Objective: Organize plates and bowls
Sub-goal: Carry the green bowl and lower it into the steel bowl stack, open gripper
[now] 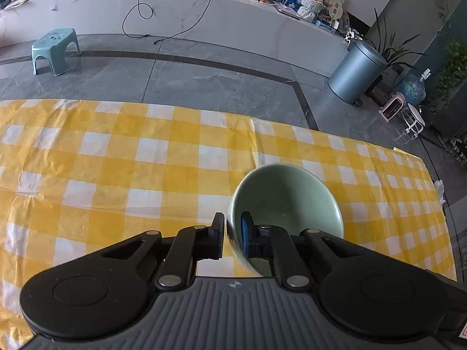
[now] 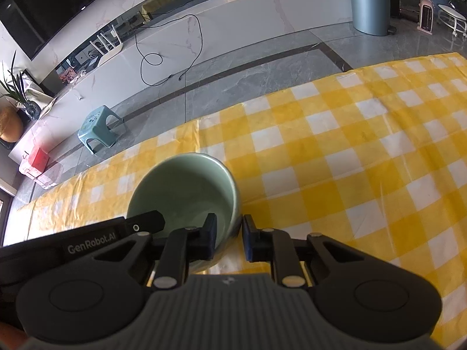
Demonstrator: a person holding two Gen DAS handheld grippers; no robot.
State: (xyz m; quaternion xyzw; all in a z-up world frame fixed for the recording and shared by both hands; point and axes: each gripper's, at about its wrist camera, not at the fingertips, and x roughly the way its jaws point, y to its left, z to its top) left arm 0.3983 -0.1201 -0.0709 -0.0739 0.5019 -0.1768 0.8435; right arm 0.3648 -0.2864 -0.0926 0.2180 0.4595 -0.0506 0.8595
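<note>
A pale green bowl (image 1: 287,198) is held tilted over the yellow checked tablecloth (image 1: 116,169) in the left wrist view. My left gripper (image 1: 232,232) is shut on its near rim, one finger outside and one inside. In the right wrist view a green bowl (image 2: 184,192) is held the same way. My right gripper (image 2: 229,237) is shut on its right rim, left finger inside, right finger outside. Part of the left gripper's body (image 2: 87,242) shows at the left edge of that bowl. I cannot tell whether it is the same bowl.
The tablecloth's far edge (image 1: 204,110) drops to a grey tiled floor. Beyond it stand a small teal stool (image 1: 55,51), a grey bin (image 1: 356,73) and a white marble ledge (image 1: 175,8) with a loose black cable.
</note>
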